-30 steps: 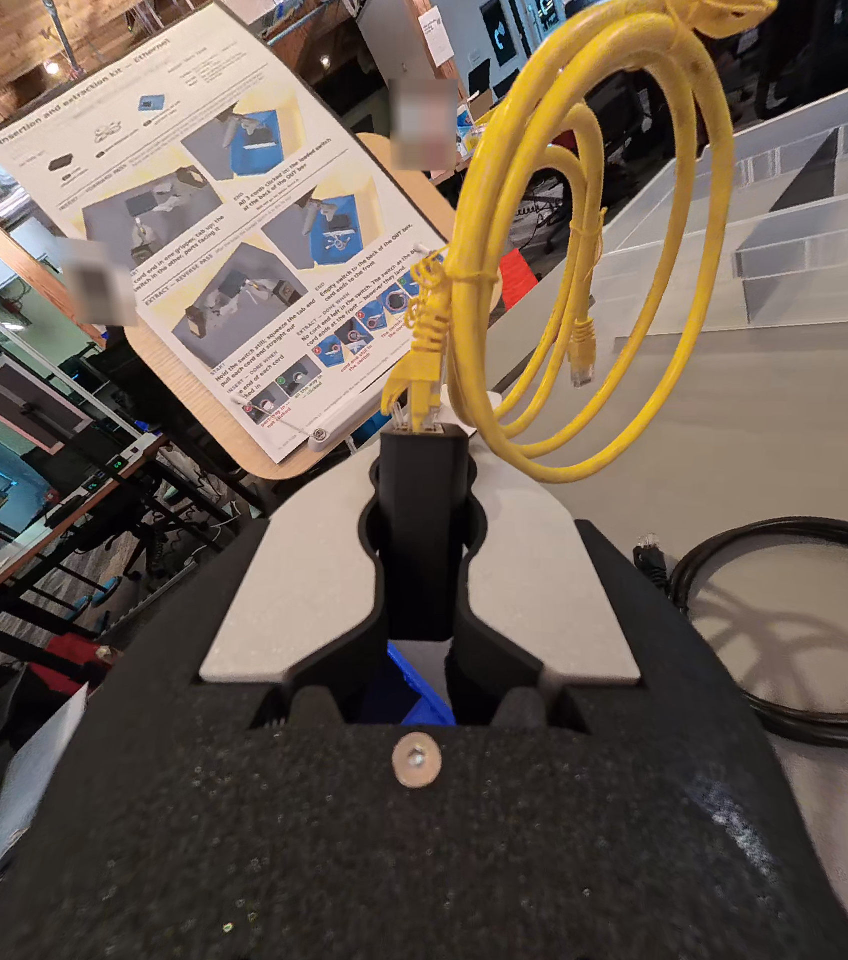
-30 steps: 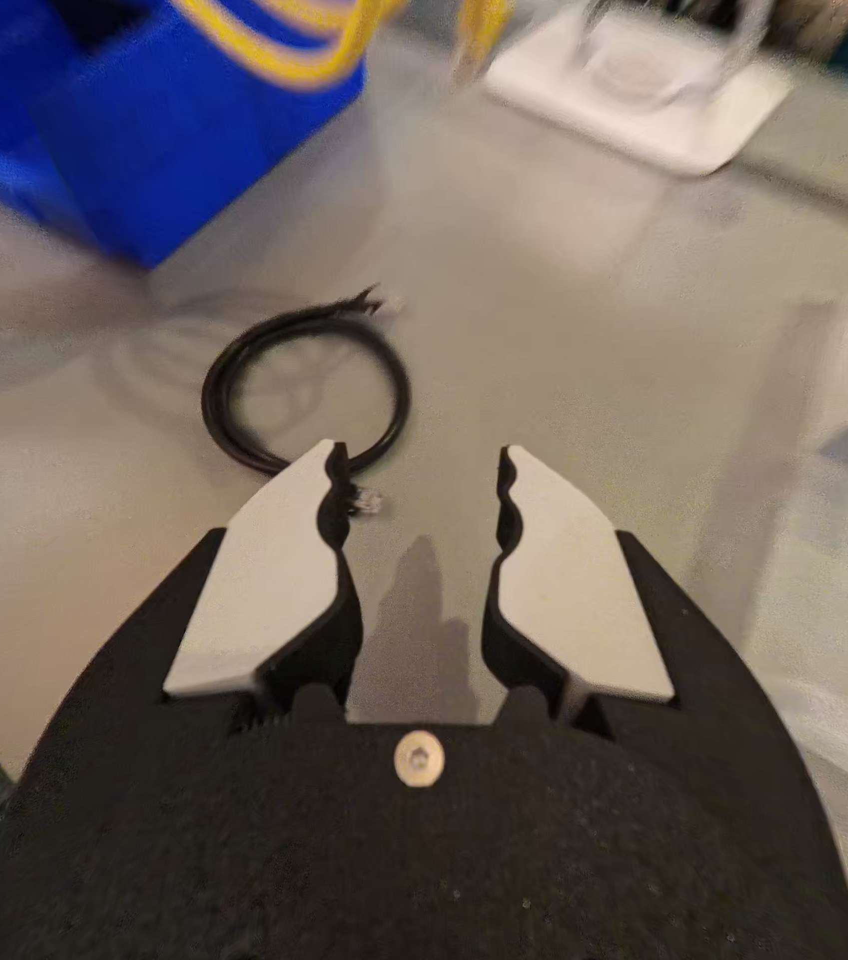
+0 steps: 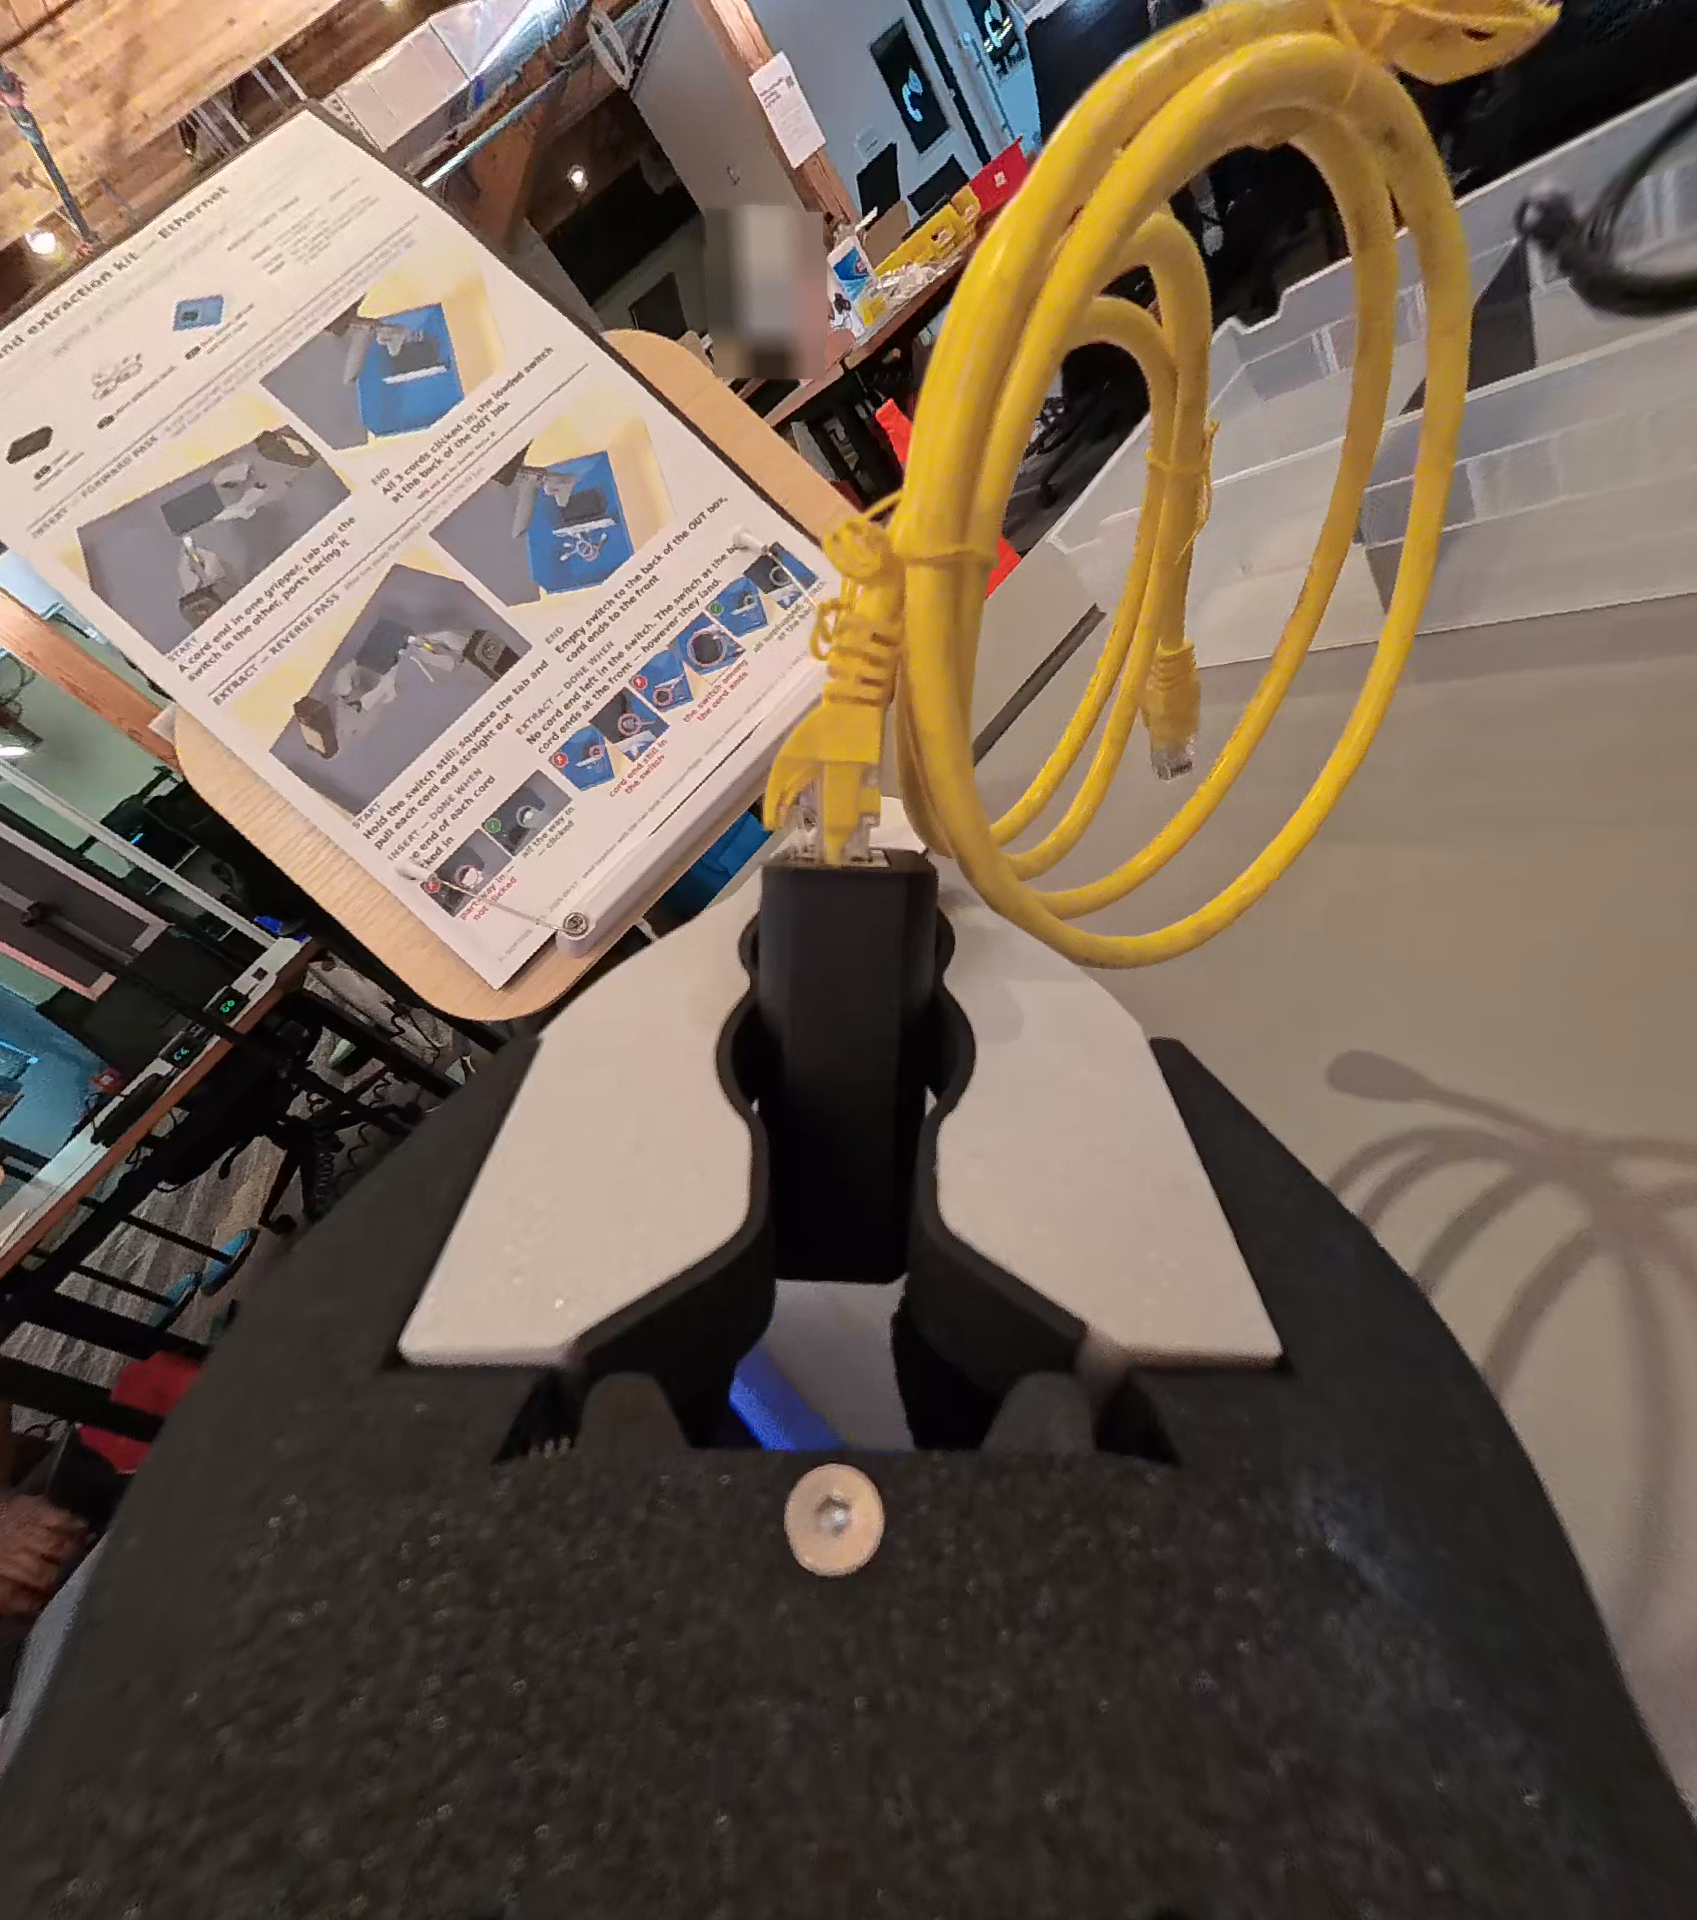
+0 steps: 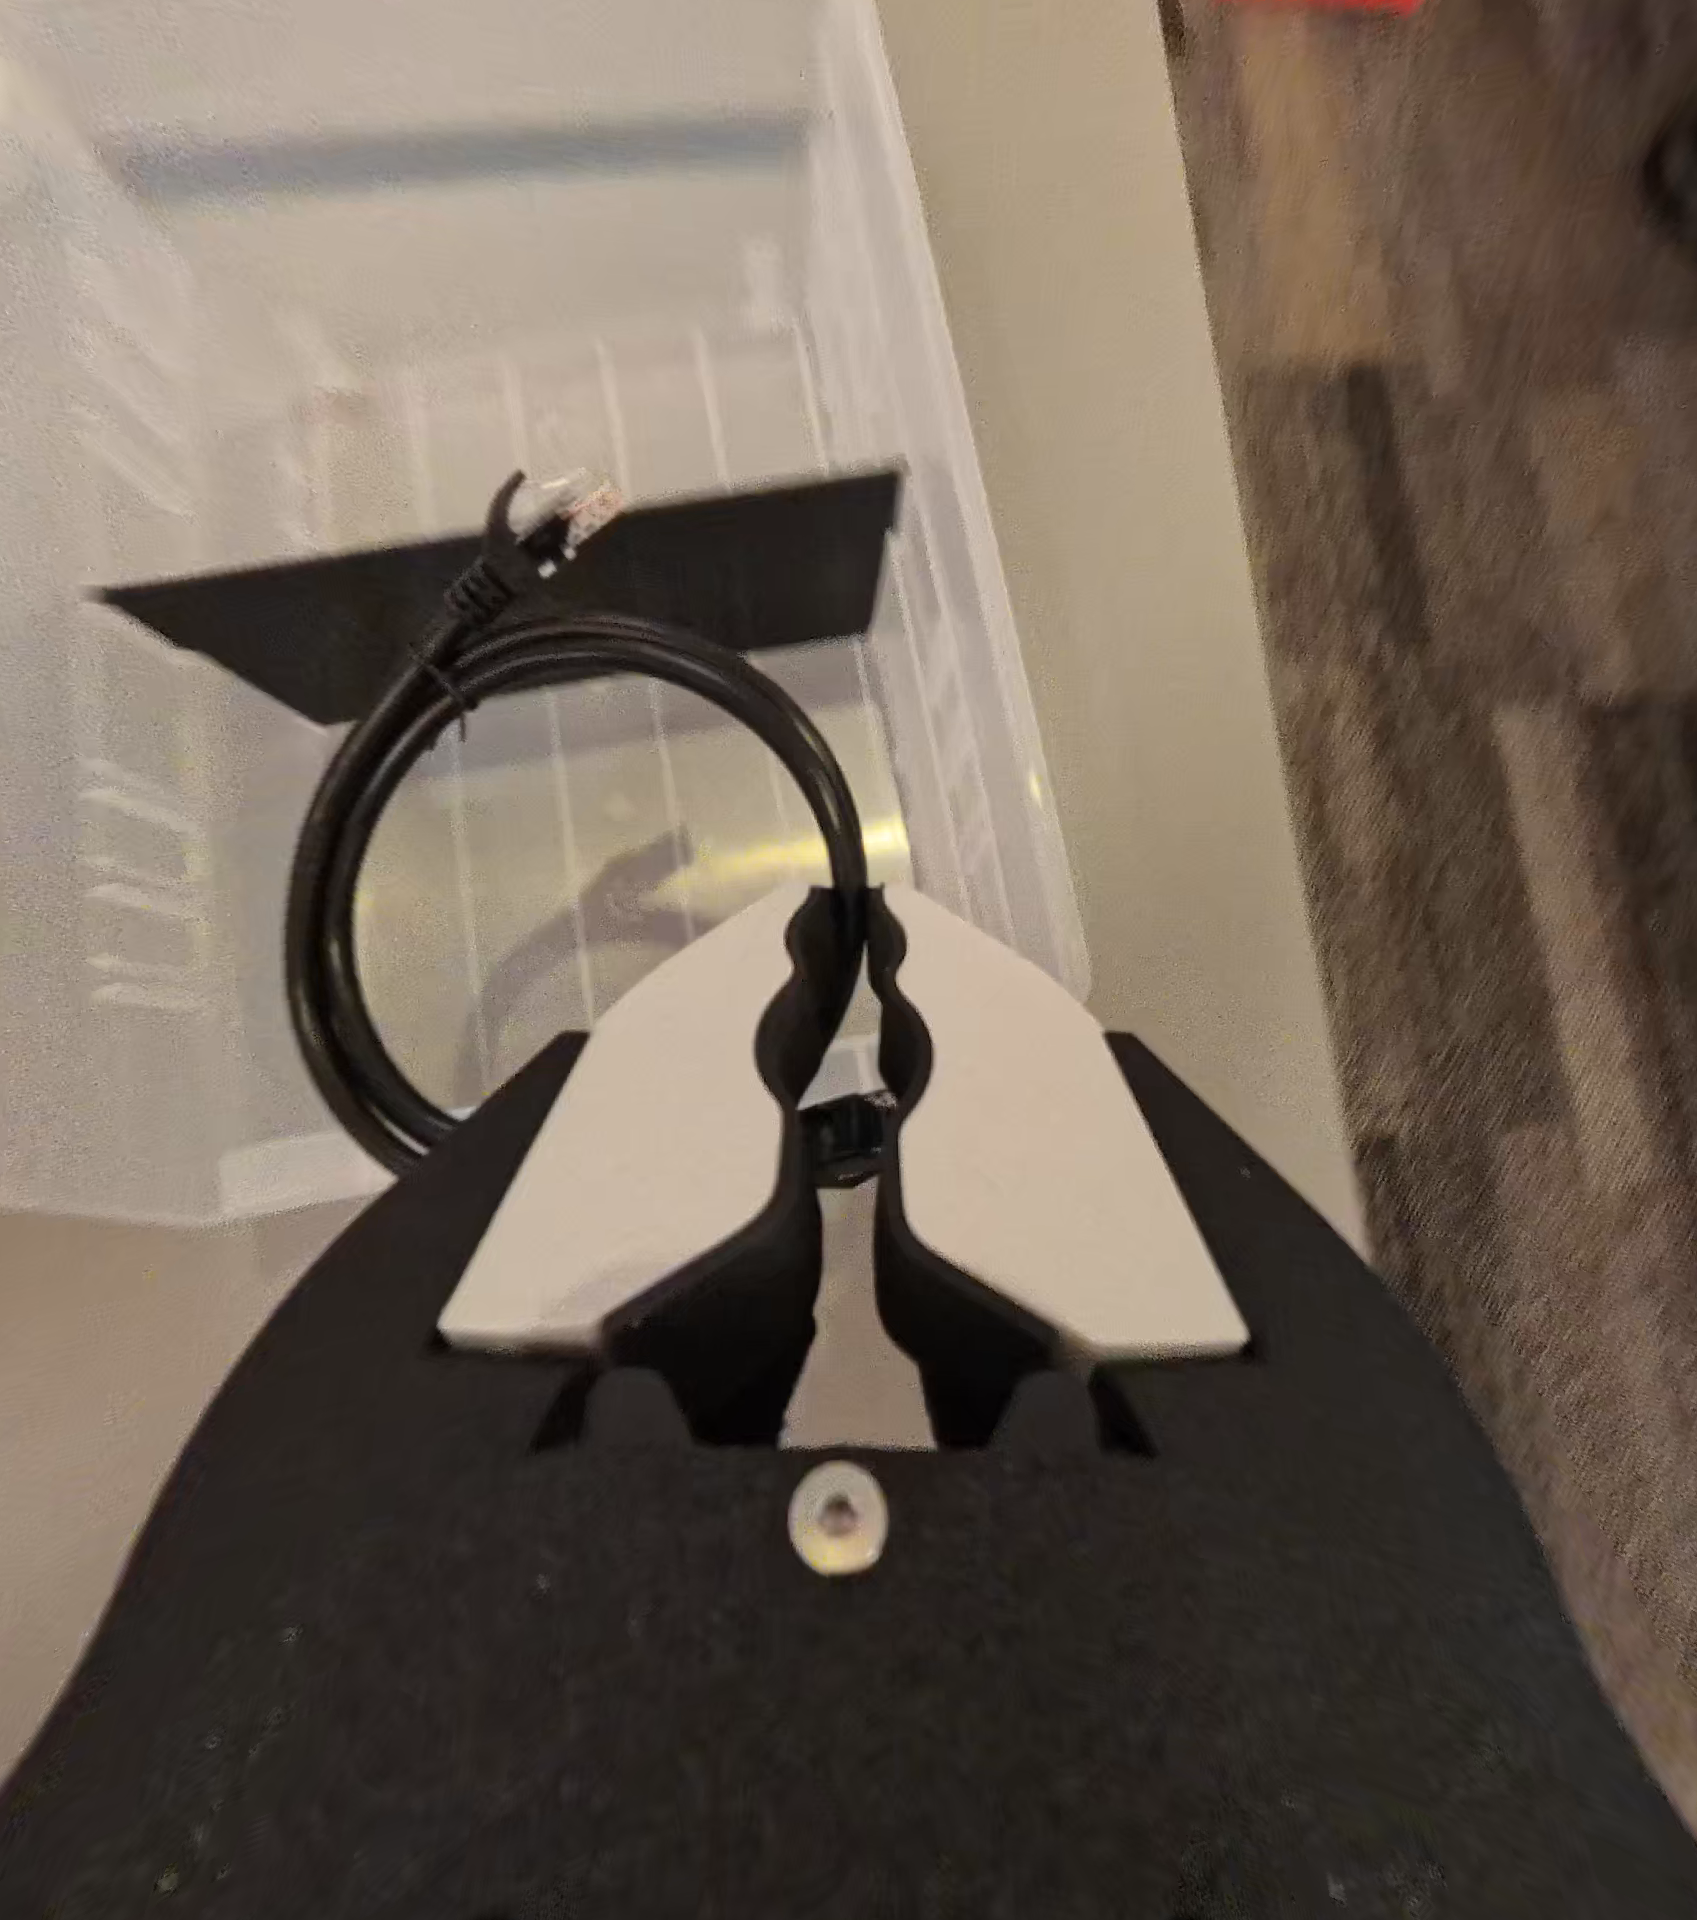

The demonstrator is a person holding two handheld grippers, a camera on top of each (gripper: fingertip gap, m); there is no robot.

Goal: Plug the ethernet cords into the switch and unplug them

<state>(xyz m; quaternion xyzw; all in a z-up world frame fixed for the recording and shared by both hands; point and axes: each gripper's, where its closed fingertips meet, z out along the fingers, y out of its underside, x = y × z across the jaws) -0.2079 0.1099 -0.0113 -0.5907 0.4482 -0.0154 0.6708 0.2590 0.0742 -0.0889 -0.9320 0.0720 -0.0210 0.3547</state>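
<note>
Left gripper (image 3: 844, 1039) was clamped on the black switch (image 3: 839, 1060), held upright over the grey table (image 3: 1446, 883). Yellow cord (image 3: 1166, 540) was plugged into its top end, the coil hanging beside. Right gripper (image 4: 849, 914) was pinched nearly closed on the coiled black cord (image 4: 345, 862), lifted before a clear bin (image 4: 200, 416).

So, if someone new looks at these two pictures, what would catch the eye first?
First, the yellow coiled cord, standing up from the black switch that the left gripper clamps, at the centre of the left wrist view. Next, the black coiled cord, pinched at the fingertips of the right gripper, before a clear plastic bin.
</note>
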